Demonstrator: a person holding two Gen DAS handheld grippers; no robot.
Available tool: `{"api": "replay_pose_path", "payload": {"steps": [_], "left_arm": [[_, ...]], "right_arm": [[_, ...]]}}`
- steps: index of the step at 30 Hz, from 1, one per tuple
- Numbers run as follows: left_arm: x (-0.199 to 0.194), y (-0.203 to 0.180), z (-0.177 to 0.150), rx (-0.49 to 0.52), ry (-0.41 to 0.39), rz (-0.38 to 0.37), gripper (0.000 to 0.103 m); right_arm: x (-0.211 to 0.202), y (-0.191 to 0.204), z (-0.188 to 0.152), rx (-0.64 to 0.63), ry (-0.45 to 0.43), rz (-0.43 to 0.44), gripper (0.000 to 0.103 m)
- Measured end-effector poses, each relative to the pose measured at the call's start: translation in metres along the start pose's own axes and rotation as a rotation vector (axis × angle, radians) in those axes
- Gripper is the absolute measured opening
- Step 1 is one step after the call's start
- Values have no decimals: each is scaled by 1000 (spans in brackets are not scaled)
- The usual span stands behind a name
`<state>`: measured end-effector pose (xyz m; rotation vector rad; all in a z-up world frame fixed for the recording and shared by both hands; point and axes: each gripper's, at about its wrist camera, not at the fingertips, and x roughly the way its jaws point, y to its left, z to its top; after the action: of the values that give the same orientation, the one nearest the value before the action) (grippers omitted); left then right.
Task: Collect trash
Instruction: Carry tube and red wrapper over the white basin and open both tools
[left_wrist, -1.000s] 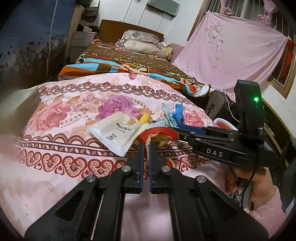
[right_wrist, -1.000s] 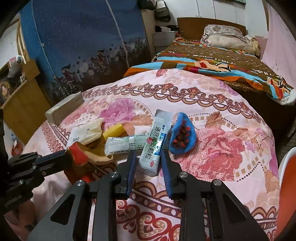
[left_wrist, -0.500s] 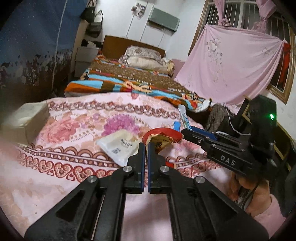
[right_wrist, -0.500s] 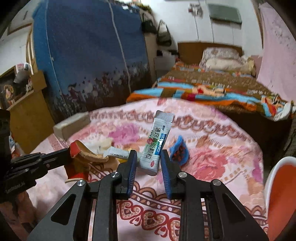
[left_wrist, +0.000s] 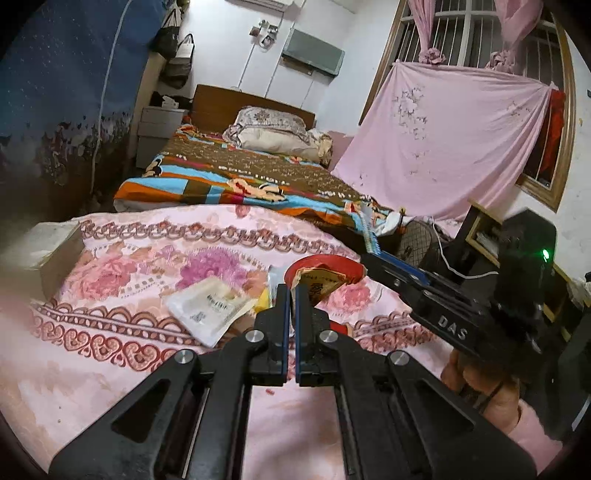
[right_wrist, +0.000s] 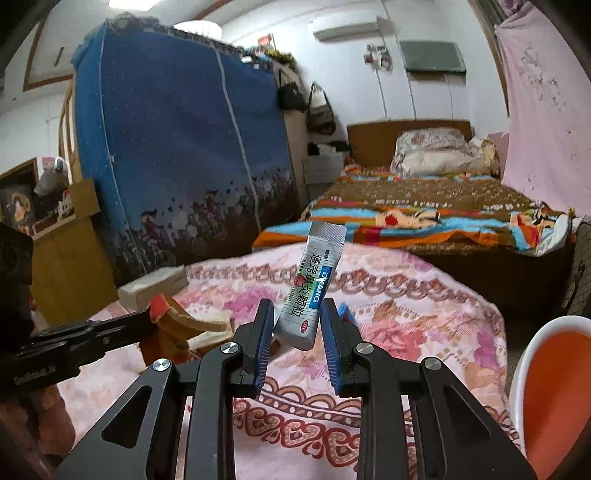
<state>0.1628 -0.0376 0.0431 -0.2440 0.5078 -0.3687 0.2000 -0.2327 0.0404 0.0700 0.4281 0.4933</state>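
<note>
My left gripper (left_wrist: 291, 290) is shut on the rim of a red and tan paper bag (left_wrist: 325, 275), held above the pink flowered table cover (left_wrist: 129, 332). The bag also shows in the right wrist view (right_wrist: 177, 321). My right gripper (right_wrist: 297, 310) is shut on a silver and blue medicine sachet (right_wrist: 314, 288), lifted upright off the cover. In the left wrist view the sachet (left_wrist: 369, 232) sticks up from the right gripper's tips. A white packet (left_wrist: 210, 306) and a yellow piece (left_wrist: 263, 300) lie on the cover.
A blue wrapper (right_wrist: 345, 312) lies just behind the right fingers. A tissue box (right_wrist: 153, 288) sits at the cover's left edge. An orange and white bin (right_wrist: 554, 391) stands low at the right. A bed (left_wrist: 240, 177) lies beyond.
My right gripper has closed on the sachet and lifted it off the cover. Both grippers have risen and tilted up. The left still holds the bag.
</note>
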Motion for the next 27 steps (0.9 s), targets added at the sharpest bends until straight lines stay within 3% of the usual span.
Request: {"api": "replay_pose_path", "payload": {"steps": [10,16,21,27], "left_arm": [[-3,-53,23,111,-157,-23,0],[6,-95,34,194,-207,-90,0],[20,-135,38,265,-216,-166,0],[38,-167,35,303,-189,-237,0]], "right_arm": [[-62,-11,6,-30,-291,-116,24],[-98,-31,11,-11,-440,-227,24],[-117,-55,13,23,-488,-329,24],[-130,-88,11,90,-483,-438,24]]}}
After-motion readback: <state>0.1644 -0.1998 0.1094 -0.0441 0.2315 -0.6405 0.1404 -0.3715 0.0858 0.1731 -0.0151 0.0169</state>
